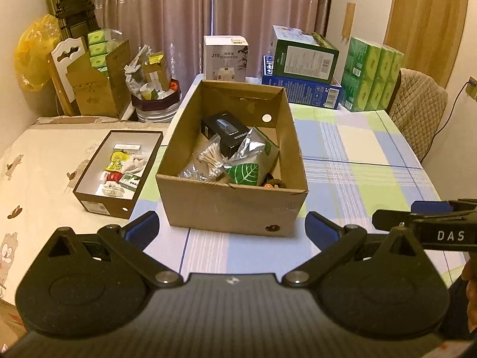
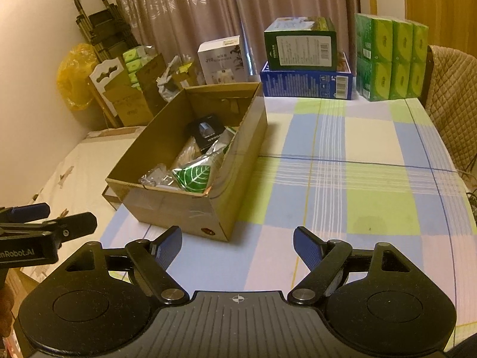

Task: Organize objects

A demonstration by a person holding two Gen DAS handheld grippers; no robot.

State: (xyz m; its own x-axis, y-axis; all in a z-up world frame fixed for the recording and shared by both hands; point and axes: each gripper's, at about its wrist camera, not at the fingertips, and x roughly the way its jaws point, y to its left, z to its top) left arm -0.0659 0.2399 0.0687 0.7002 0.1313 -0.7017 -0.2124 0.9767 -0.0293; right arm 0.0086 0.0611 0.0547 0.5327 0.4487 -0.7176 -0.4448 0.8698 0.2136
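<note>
Left gripper (image 1: 231, 228): its blue fingers are spread wide and hold nothing; it hangs over the near edge of the table, just before the cardboard box.
Right gripper (image 2: 237, 246): also spread and empty, beside the left one, over the near part of the checked tablecloth (image 2: 357, 179).
Cardboard box (image 1: 232, 205): it stands open at the left edge of the table, with its long side running away from me. It is stiff but thin, so I think the walls bend if they are squeezed.
Foil pouch (image 1: 247, 164): silver with a green leaf, it leans in the near right part of the box. It looks light, crinkly and slippery; the top seam seems the best place to pinch.
Cotton swabs (image 1: 210, 161): in a soft clear bag to the left of the pouch, touching it. Very light; take a fold of the bag, not the sticks.
Black carton (image 1: 228, 132): behind the pouch, partly under it. Rigid and smooth; grip across its narrow sides.
Shoe box (image 1: 98, 200): it lies on the bed, just beside the table's left edge, and holds small packets that I cannot read.
</note>
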